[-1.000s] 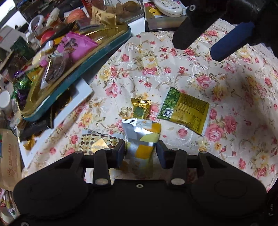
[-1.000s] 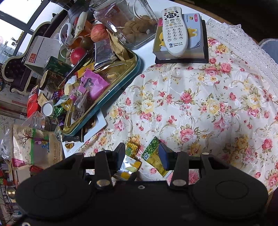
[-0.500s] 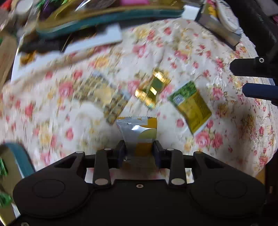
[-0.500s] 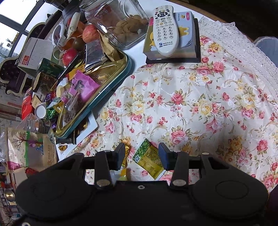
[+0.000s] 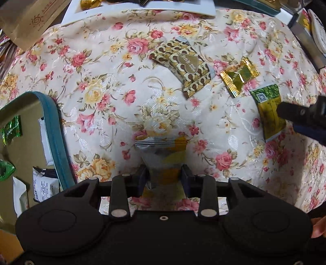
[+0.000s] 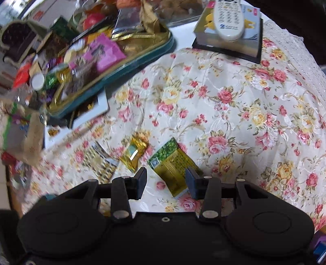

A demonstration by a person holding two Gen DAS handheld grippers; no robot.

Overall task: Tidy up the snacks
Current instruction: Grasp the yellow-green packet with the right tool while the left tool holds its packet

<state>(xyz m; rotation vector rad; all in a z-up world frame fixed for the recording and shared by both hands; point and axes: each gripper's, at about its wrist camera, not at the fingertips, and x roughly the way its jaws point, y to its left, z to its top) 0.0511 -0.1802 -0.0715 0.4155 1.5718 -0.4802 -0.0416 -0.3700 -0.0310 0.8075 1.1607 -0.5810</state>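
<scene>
My left gripper (image 5: 164, 178) is shut on a silver and yellow snack packet (image 5: 163, 155) and holds it above the floral cloth. A teal-rimmed tin (image 5: 55, 134) with several packets lies to its left. My right gripper (image 6: 166, 180) is open, its jaws on either side of a green and yellow packet (image 6: 171, 165) that lies on the cloth; it also shows in the left wrist view (image 5: 269, 108). A gold wrapped candy (image 6: 133, 152) and a brown and gold patterned packet (image 6: 100, 162) lie to the left; they also show in the left wrist view as the candy (image 5: 238, 76) and the packet (image 5: 183, 63).
A second teal tin (image 6: 154, 51) heaped with snacks stands at the back left. A remote control (image 6: 228, 18) rests on a book (image 6: 250, 42) at the back. A brown paper bag (image 5: 30, 18) and a white card (image 5: 142, 8) lie beyond the cloth.
My left gripper has closed on the silver and yellow packet, lifted it and swung left toward the near tin. My right gripper has dropped lower, over the green and yellow packet.
</scene>
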